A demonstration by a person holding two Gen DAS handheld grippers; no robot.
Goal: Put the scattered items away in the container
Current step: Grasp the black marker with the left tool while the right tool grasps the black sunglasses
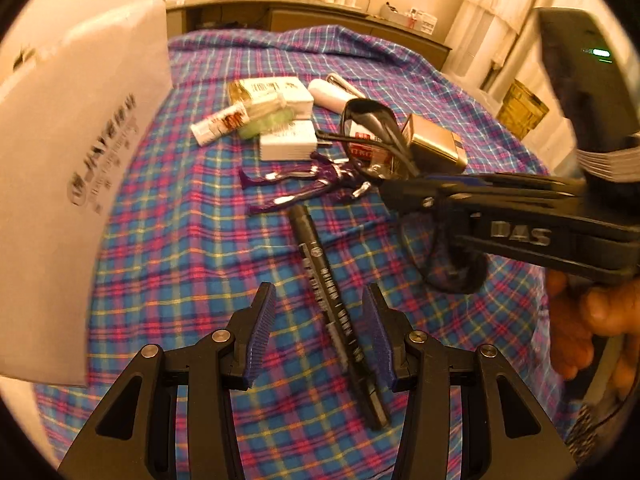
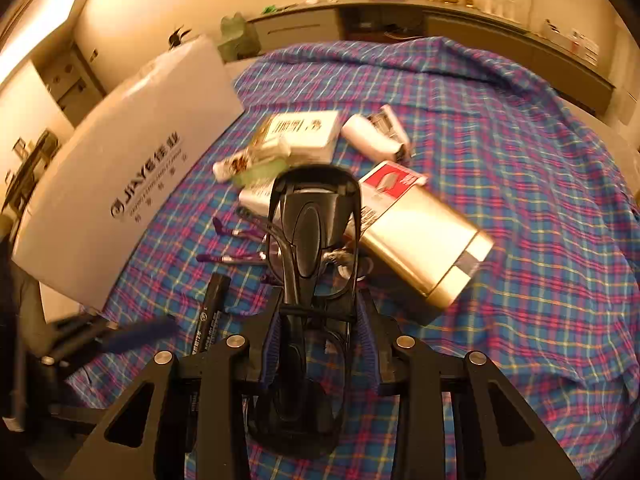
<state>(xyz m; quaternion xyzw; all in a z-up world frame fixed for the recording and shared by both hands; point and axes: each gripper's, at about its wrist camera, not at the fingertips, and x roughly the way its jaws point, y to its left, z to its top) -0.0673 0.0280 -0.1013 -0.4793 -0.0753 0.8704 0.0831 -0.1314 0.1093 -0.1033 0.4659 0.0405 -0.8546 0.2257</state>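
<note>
My right gripper (image 2: 320, 320) is shut on black sunglasses (image 2: 310, 216) and holds them above the plaid cloth; they also show in the left wrist view (image 1: 370, 132), held by the right gripper (image 1: 404, 196). My left gripper (image 1: 320, 316) is open, its fingers either side of a black marker (image 1: 332, 304) lying on the cloth. The white container box (image 1: 68, 184) stands at the left, also in the right wrist view (image 2: 120, 176). Purple cutlery (image 1: 304, 184), white boxes (image 1: 286, 142), a tube (image 1: 220, 122) and a gold case (image 2: 420, 240) lie scattered.
The table is covered by a blue and pink plaid cloth (image 1: 180, 240). A white roll (image 2: 370, 140) and a red and white packet (image 2: 394, 182) lie by the gold case. A sideboard (image 2: 440, 28) with small items runs along the back wall.
</note>
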